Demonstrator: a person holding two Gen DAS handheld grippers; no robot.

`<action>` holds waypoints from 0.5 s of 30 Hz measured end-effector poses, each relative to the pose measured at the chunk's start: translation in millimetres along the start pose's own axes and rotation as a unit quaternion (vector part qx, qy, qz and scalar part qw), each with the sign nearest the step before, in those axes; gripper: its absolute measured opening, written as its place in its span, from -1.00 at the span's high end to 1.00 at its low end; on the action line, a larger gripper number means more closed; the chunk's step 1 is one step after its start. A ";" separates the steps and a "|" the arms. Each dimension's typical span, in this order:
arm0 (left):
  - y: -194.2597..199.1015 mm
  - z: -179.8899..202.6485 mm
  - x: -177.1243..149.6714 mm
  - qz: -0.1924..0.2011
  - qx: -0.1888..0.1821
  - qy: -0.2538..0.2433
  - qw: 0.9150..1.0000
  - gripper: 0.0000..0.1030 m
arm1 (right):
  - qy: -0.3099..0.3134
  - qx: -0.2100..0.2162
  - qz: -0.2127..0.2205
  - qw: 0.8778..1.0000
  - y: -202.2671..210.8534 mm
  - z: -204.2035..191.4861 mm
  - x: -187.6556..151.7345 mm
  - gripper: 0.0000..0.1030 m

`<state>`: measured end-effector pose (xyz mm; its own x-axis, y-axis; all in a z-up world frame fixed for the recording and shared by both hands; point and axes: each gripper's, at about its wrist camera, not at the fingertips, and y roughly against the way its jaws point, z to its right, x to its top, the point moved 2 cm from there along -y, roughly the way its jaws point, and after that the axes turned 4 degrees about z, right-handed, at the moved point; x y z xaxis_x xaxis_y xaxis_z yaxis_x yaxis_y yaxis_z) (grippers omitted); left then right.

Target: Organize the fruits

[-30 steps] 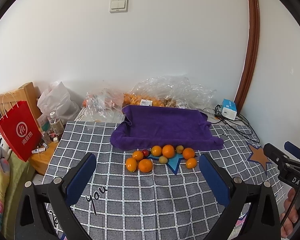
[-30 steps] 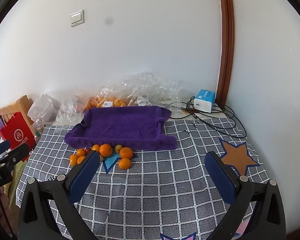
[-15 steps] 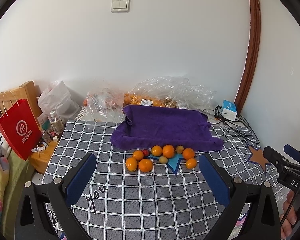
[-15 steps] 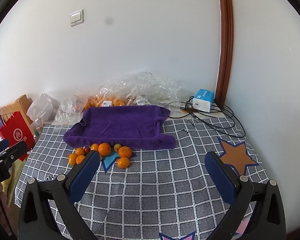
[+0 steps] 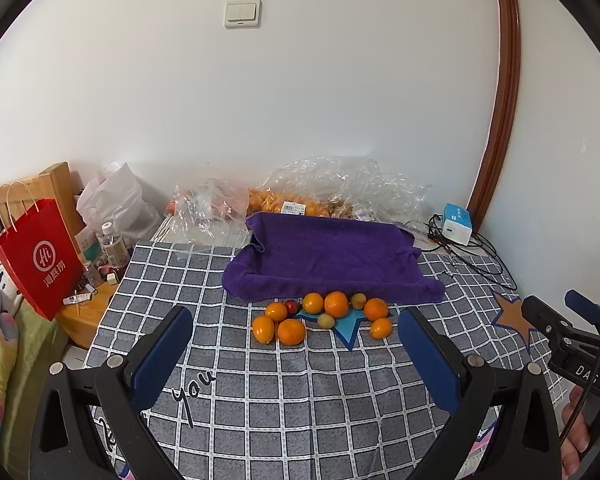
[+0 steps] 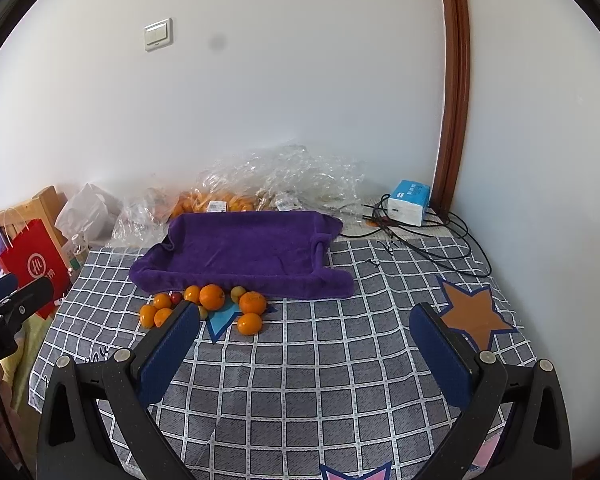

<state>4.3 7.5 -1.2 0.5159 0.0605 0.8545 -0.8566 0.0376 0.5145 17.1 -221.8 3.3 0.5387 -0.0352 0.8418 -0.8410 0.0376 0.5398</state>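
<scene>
Both claws hang wide open above the near part of the desk (image 5: pixel 260 412), which is covered by a grey checked cloth with star patches, and neither has hold of anything. The left claw (image 5: pixel 296 356) shows its two blue-padded fingers (image 5: pixel 160 356) spread far apart, with the fruit lying beyond them; the right claw (image 6: pixel 306 354) is spread just as wide, its left finger standing in front of part of the cluster. The fruits (image 5: pixel 324 316) lie in a loose cluster on the cloth, touching or just beside the front edge of a purple towel (image 5: pixel 332 256) that is draped over a tray-like shape. Most are orange citrus; among them sit a small red fruit (image 5: pixel 291 305) and two small yellow-green ones (image 5: pixel 326 321). Several rest on a blue star patch (image 5: pixel 350 330). Behind the towel, crumpled clear plastic bags (image 5: pixel 340 188) hold more orange fruit against the wall. A blue-and-white box (image 6: pixel 409 202) with black cables sits at the far right corner, and a red paper bag (image 5: pixel 40 252) stands left of the desk.
</scene>
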 end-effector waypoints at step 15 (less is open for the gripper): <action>-22.1 -9.3 2.6 0.002 0.012 0.001 1.000 -1.00 | 0.004 0.012 0.002 1.000 -19.5 -8.0 -5.0 -0.99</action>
<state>24.6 16.1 -11.0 0.5129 0.0634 0.8561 -0.8582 0.0140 0.5131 31.2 -214.4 -11.3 0.5354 -0.0262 0.8442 -0.8442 0.0127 0.5359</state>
